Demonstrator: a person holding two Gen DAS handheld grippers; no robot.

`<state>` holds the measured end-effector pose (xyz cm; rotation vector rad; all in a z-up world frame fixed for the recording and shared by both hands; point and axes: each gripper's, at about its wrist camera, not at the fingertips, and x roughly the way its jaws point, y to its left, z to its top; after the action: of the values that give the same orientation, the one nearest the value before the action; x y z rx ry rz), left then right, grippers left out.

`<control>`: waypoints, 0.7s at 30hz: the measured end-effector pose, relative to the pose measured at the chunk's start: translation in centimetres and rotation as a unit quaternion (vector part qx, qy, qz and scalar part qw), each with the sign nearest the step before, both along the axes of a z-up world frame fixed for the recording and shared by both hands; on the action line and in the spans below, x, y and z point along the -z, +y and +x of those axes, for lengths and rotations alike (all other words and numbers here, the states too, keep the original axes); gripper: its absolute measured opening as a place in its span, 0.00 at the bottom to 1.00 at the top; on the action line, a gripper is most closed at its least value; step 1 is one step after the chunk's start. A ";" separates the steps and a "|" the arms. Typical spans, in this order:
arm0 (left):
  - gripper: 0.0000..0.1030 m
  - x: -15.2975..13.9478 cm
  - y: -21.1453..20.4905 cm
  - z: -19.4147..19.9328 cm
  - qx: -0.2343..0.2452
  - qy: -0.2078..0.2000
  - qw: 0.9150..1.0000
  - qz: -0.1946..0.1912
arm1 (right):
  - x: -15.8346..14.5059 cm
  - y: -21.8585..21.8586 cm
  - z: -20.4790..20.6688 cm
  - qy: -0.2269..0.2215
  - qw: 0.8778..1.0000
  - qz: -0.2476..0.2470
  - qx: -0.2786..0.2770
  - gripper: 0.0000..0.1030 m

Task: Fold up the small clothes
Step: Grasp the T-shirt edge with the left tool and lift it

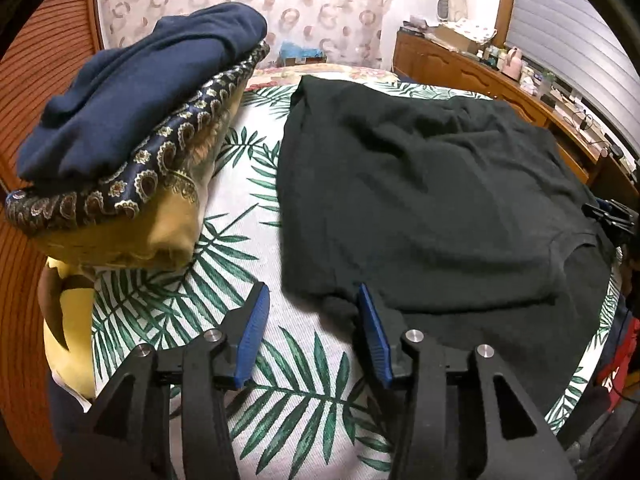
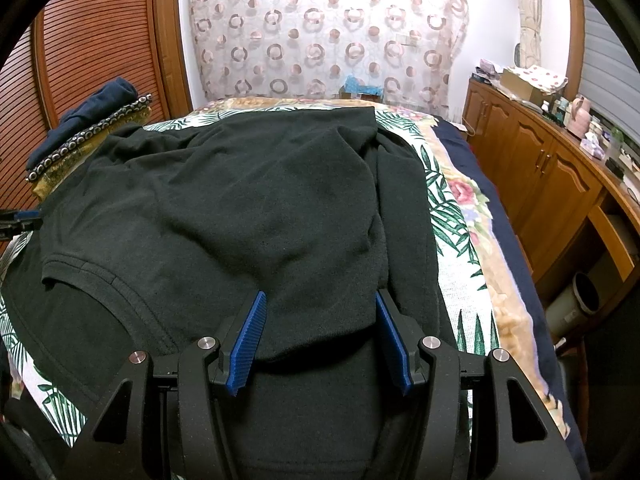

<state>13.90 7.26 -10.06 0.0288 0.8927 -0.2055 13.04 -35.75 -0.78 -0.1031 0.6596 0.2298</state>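
I see the black T-shirt (image 1: 420, 200) spread partly folded on the leaf-print bedspread (image 1: 248, 208). My left claw (image 1: 312, 300) stands open at its near corner, gripping nothing. My right claw (image 2: 318, 304) stands open above the folded cloth, its pads clear of it. Folded clothes (image 1: 132, 120) sit stacked to the left.

We see the left gripper (image 1: 314, 298) low over the leaf-print bedspread (image 1: 296, 392), jaws parted with nothing between them, its right pad at the near-left corner of the black shirt (image 1: 420, 200). To the far left sits a stack of folded clothes (image 1: 132, 136).
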 end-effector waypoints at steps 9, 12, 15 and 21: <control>0.46 -0.9 -0.6 1.0 0.004 -0.033 0.999 0.021 | 0.0 -0.1 0.0 -0.001 1.000 0.001 -0.001 0.55; 0.26 -1.1 -0.9 2.1 0.017 -0.018 1.000 0.000 | 0.0 0.0 0.0 -0.001 1.000 0.000 0.000 0.55; 0.08 -1.5 -1.6 2.7 0.022 -0.021 1.000 0.008 | 0.0 -0.1 0.0 -0.002 1.000 0.001 -0.001 0.55; 0.07 -3.1 -3.0 3.0 0.034 -0.040 0.998 0.040 | 0.0 -0.1 0.0 -0.002 1.000 0.001 -0.001 0.55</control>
<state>16.88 4.31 -6.91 0.1414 0.8202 -0.2302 13.04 -35.87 -0.80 -0.1026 0.6555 0.2330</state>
